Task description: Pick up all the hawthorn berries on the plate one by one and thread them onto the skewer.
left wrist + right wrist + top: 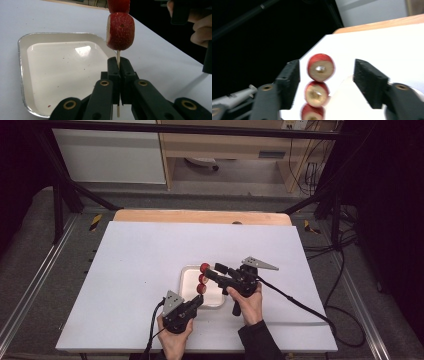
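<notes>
Both grippers are matte black, the left gripper and the right gripper each topped by a grey three-cornered plate and trailing a black cable. Brass-ringed pivots dot the jaw arms. The right forearm wears a dark sleeve.

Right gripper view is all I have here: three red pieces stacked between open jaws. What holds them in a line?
Observer: A thin wooden skewer runs through them; the left gripper is shut on its bare lower end.
Operator: Is anything beneath the fruit?
Observer: Yes, a shallow white tray lies on the white table, with the red pieces over its near right part.
Operator: Does the right gripper grip a piece?
Observer: No. In the high view the right gripper sits beside the top piece, its jaws apart on either side without pressing.
</notes>
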`<state>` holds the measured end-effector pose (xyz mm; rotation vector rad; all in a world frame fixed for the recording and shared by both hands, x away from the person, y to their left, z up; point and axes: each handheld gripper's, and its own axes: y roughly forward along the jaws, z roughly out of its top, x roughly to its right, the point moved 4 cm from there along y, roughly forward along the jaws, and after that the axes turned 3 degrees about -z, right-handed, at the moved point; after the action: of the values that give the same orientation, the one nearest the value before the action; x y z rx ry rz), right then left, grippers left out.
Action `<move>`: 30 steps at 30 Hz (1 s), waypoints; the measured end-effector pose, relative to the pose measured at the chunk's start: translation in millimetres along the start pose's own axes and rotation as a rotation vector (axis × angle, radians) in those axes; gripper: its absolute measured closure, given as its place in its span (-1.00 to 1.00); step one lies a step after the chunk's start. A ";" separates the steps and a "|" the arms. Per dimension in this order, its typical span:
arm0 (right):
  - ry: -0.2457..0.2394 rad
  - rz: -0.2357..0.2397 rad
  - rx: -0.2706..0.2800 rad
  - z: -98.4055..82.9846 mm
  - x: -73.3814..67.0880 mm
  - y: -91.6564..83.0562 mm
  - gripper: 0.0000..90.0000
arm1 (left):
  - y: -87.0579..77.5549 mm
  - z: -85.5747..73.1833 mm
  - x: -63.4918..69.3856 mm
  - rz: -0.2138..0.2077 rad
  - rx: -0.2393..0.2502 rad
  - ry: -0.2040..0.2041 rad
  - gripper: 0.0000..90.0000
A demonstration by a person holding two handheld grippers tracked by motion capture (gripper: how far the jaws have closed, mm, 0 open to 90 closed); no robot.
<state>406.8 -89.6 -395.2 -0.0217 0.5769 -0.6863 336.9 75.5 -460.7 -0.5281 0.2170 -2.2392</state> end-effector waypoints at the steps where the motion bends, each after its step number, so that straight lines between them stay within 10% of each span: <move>1: -0.029 -0.025 -0.015 0.5 1.5 -2.2 -0.26 | -0.2 -0.5 -0.6 0.001 -0.003 -0.001 0.96; 14: -0.272 -0.148 -0.201 -7.0 26.0 -22.0 -0.85 | -8.6 0.6 -7.7 0.004 -0.051 0.069 0.96; 30: -0.342 -0.243 -0.334 -29.0 64.5 -55.9 -0.96 | -15.6 9.6 -22.3 0.012 -0.135 0.127 0.96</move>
<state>399.2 -167.3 -440.3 -0.5188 0.3558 -0.7946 343.6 102.8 -453.7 -0.4550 0.4382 -2.2594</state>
